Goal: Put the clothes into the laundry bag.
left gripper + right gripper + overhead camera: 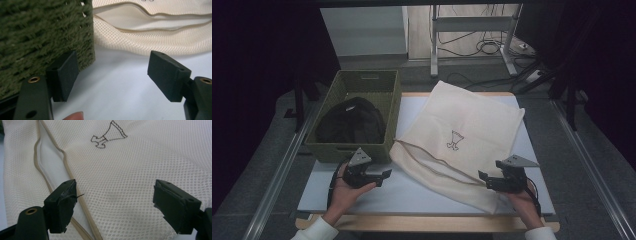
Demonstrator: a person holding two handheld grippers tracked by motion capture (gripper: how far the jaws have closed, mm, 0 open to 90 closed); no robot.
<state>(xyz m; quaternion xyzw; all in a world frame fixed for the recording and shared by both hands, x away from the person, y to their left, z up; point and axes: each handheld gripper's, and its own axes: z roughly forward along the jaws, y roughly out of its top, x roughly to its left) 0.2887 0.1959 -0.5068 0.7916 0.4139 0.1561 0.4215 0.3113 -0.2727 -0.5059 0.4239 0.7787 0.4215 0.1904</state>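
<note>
Overhead, the high view shows a cream mesh bag (462,135) lying flat across the middle and right of the white table (412,197), its open mouth turned toward the near left and a small dark drawing (455,140) on its upper face. At the far left stands a green basket (357,85) with a dark garment (349,120) inside; the garment's shape is hard to make out in the dim light. The left gripper (382,176) hovers near the basket's near wall, held in a hand that comes up from the near edge, wrist bent and jaws pointing right toward the bag's mouth. The right gripper (484,179) rests at the bag's near right corner, jaws pointing left, with the hand behind it partly cut off by the frame. In the left gripper view, the jaws stand wide apart with nothing between them; the basket (45,35) looms just beside the left jaw, and the bag's (155,37) gaping mouth lies beyond, cut off at the top. A fingertip (75,116) peeks in at the bottom. In the right gripper view, the jaws are likewise spread and hold nothing, poised over the bag (140,177), whose tan-edged opening (65,167) runs under the left jaw; the drawing (108,135) lies beyond.
</note>
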